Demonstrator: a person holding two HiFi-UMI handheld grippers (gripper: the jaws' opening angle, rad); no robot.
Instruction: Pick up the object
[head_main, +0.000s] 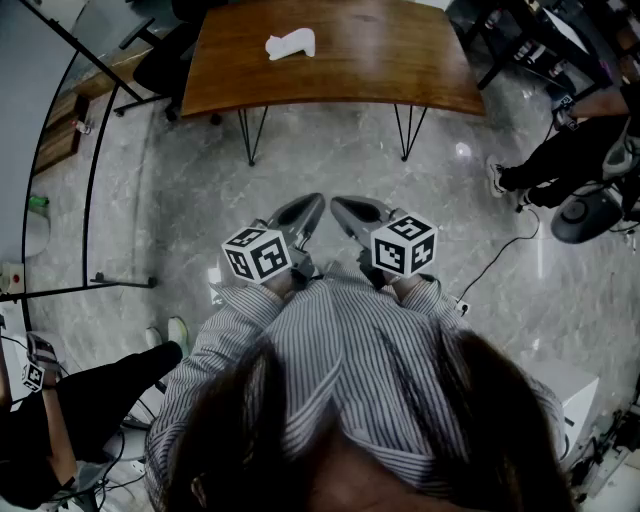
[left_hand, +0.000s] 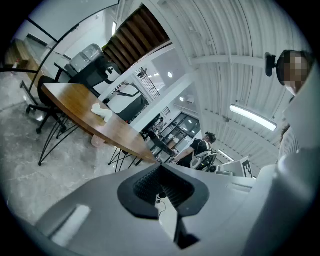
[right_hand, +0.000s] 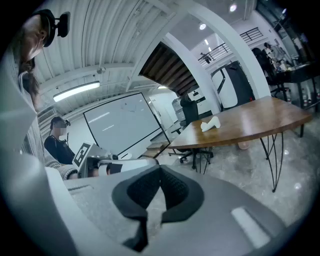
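Looking steeply down from the head view, I see both grippers held close in front of a striped shirt (head_main: 340, 350), above a grey marble floor (head_main: 180, 190). My left gripper (head_main: 308, 207) and my right gripper (head_main: 343, 208) angle toward each other, tips near but apart. In the left gripper view, that gripper's black ribbed pads (left_hand: 150, 182) are pressed together with nothing between them. The right gripper view shows the same: its jaws are closed on nothing. The object to pick up, a small white crumpled item (head_main: 291, 44), lies on a curved wooden table (head_main: 380, 60) with thin black legs, well ahead of both grippers and untouched. It sits toward the table's left end. A person in dark trousers (head_main: 560, 155) sits at the right edge.
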